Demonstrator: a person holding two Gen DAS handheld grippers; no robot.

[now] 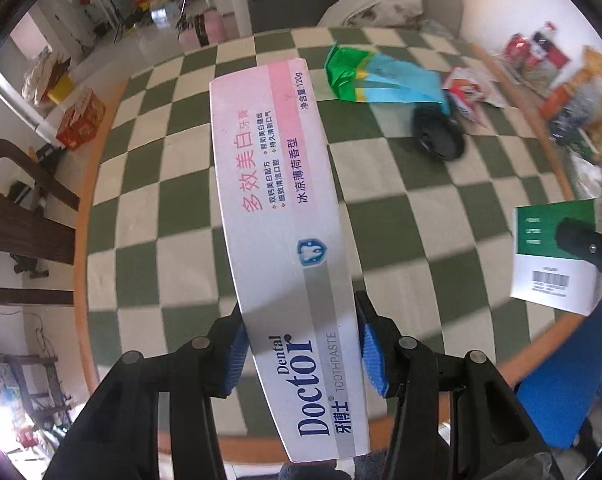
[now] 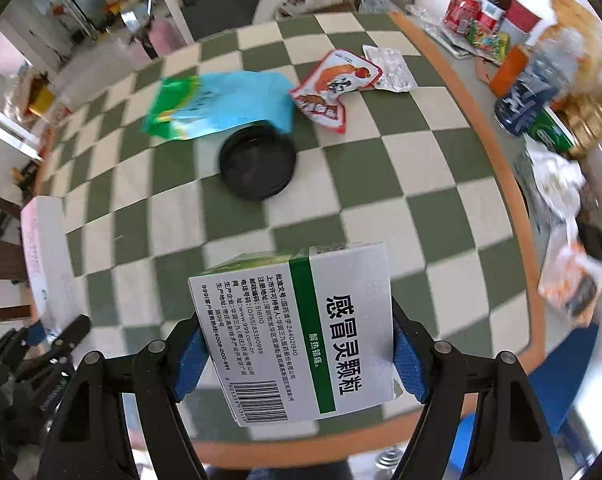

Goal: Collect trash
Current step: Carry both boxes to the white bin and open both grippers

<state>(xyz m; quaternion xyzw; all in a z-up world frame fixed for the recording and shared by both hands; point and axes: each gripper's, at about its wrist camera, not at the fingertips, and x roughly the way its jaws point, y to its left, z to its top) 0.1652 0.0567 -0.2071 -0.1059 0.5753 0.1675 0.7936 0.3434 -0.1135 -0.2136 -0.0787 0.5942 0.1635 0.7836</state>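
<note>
Left gripper [image 1: 301, 354] clamps long white-and-pink cardboard toothpaste box [image 1: 279, 220], right gripper [image 2: 297, 358] clamps white-and-green cardboard medicine box [image 2: 301, 332], both raised over near side of green-and-cream checkered table [image 2: 361, 168], black round lid [image 2: 258, 163] farther off.

toothpaste box [image 1: 285, 248] reading "Dental Doctor TOOTHPASTE" (also 120g), medicine box [image 2: 301, 332] reading "感冒灵颗粒", www.999.com.cn
</note>
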